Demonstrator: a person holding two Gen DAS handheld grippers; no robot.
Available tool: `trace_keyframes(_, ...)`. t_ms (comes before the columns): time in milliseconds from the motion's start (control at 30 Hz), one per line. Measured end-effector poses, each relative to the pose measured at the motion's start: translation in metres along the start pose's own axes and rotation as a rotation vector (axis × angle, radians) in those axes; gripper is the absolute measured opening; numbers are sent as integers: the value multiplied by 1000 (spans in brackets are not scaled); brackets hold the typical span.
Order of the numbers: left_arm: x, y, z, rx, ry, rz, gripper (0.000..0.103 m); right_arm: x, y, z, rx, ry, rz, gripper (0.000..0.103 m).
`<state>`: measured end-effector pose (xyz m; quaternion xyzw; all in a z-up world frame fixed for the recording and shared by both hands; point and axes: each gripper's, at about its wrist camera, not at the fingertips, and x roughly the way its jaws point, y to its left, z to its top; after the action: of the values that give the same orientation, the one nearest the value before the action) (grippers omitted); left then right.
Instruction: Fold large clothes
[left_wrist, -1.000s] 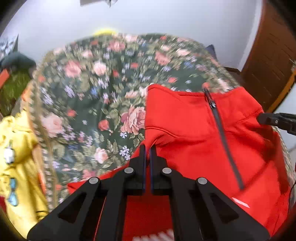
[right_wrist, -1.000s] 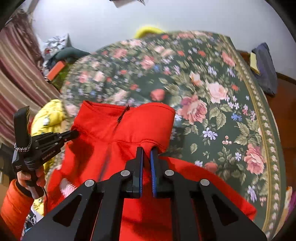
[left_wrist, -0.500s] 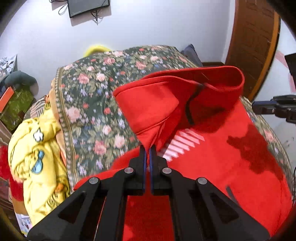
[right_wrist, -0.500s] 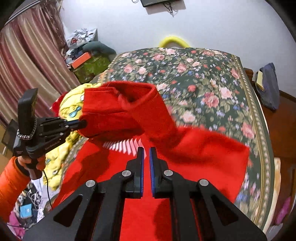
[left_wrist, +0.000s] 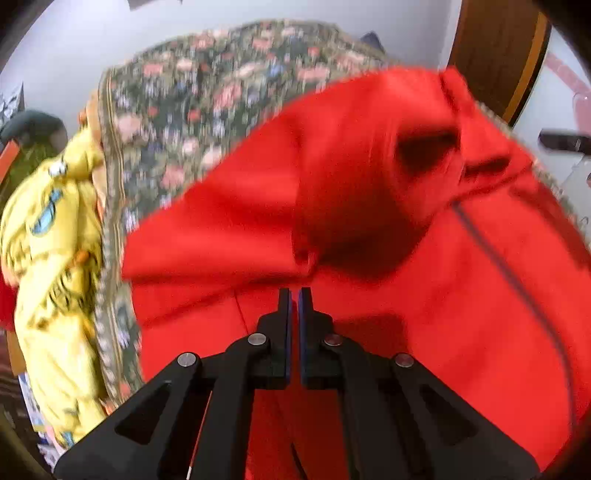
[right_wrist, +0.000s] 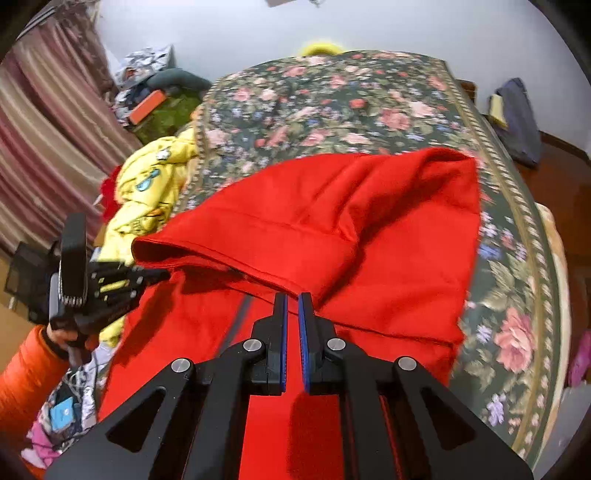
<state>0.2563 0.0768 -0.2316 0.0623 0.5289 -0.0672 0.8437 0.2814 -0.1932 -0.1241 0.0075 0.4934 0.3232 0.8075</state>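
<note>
We've got both grippers, left gripper (left_wrist: 294, 291) & right gripper (right_wrist: 291, 295), clamped on red sweatshirt (right_wrist: 332, 221) over floral bed (right_wrist: 332, 96); keep top edge taut, lay it toward 6 o'clock w/ corners level

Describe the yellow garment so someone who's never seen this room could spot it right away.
Find the bed with the dark floral cover. Off its edge, on the side with the striped curtain, lies the yellow garment, beside the red jacket. Only it is yellow, with blue cartoon patches.
</note>
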Motion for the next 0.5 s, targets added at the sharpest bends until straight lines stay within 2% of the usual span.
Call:
trace_keyframes(133, -3, 16, -14, -88, 21, -30, 5, -1, -9, 6, 36, -7, -53, 7)
trace_keyframes(167, -7, 20, -15, -109, 17, -36, 7, 0, -10, 8, 42, 0, -57, 13)
trace_keyframes(200, -14, 28, -15, -148, 2, -50, 10, 0, -11, 7, 48, 3, -58, 23)
trace_keyframes(233, -18, 32, -15, -173, -9, -58, 19, 2, -13, 10, 60, 2, -59, 29)
trace_keyframes(267, -25, 39, -13, -208, -27, -66, 34, 3, -14, 12, 68, -6, -62, 41)
trace_keyframes(300, -32, 46, -11, -246, -53, -68, 43, 4, -14, 12, 72, -16, -63, 49)
trace_keyframes(333, -38, 50, -9, -275, -75, -70, 57, 5, -14, 14, 75, -28, -60, 51)
trace_keyframes(400, -44, 57, -4, -326, -103, -90, 61, 12, -15, 18, 87, -29, -49, 52)
trace_keyframes(500, -37, 65, 4, -411, -84, -188, 61, 30, -23, 22, 132, -3, -24, 52)
